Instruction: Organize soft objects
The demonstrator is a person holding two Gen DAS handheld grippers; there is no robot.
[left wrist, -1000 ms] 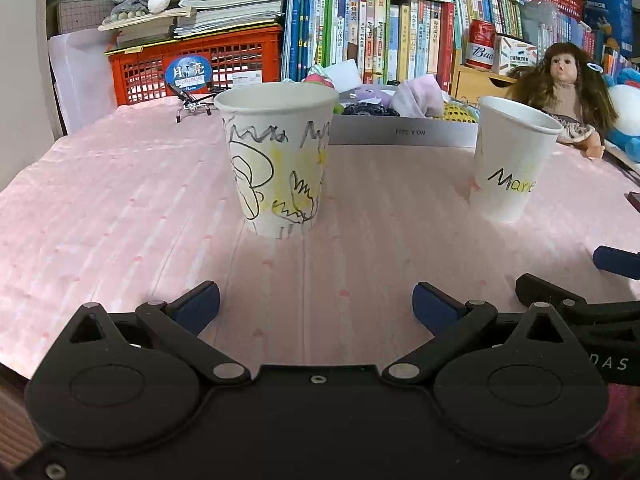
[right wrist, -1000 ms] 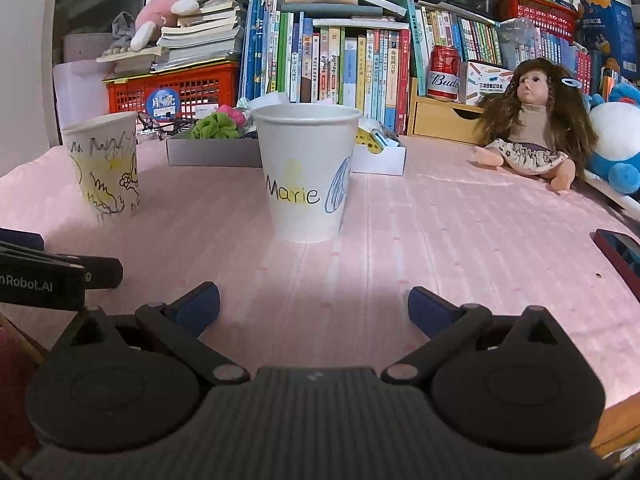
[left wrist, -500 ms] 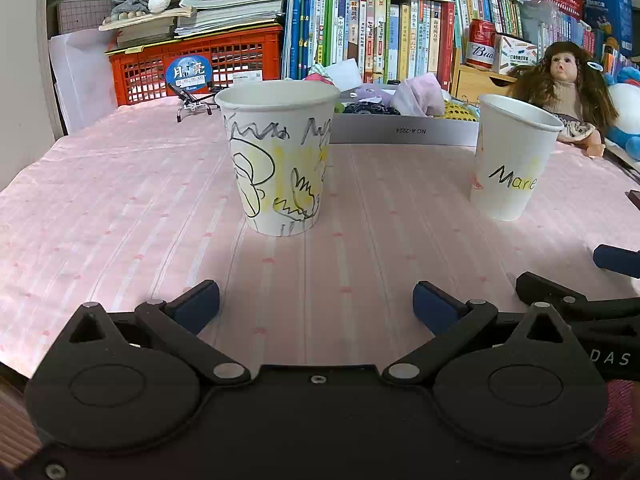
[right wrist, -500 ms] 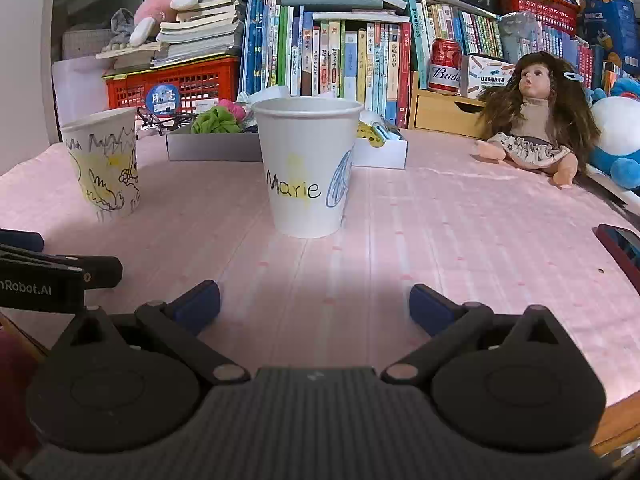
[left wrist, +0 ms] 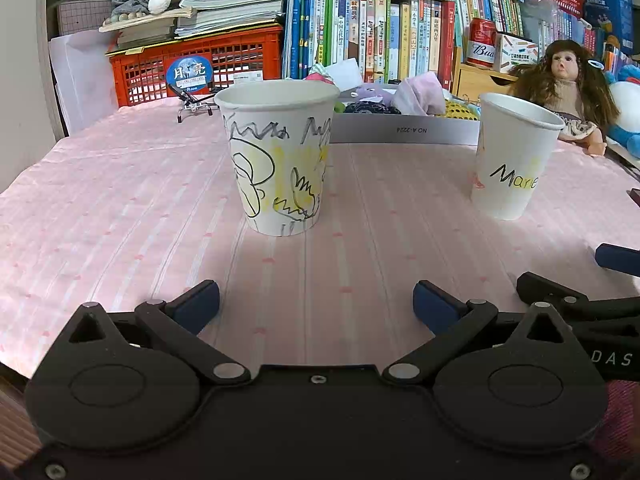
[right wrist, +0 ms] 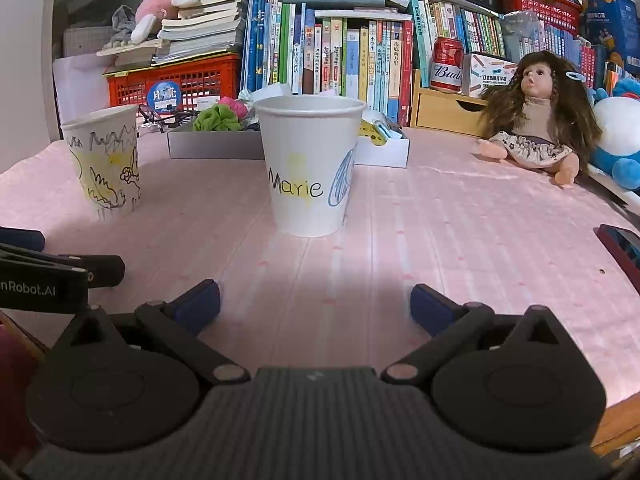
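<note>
Two paper cups stand upright on the pink tablecloth. The one with scribbled drawings point(left wrist: 280, 160) point(right wrist: 105, 162) is straight ahead of my left gripper point(left wrist: 316, 306), which is open and holds nothing. The cup lettered "Marie" point(right wrist: 310, 164) point(left wrist: 516, 156) faces my right gripper point(right wrist: 315, 304), also open and holding nothing. Behind the cups lies a shallow grey box point(left wrist: 404, 130) point(right wrist: 212, 146) filled with soft items: a green scrunchie point(right wrist: 216, 118), pink and purple fabric pieces point(left wrist: 418, 92). The right gripper's fingers point(left wrist: 616, 258) show at the right edge of the left wrist view.
A doll point(right wrist: 536, 120) sits at the back right beside a blue plush toy point(right wrist: 620, 140). Books, a red crate point(left wrist: 200, 66), a red can point(right wrist: 446, 66) and a wooden drawer unit point(right wrist: 444, 110) line the back. A dark phone point(right wrist: 622, 242) lies at the right table edge.
Both views have shifted slightly, with the cups sitting a little higher in frame. Both grippers stay open; nothing was picked up.
</note>
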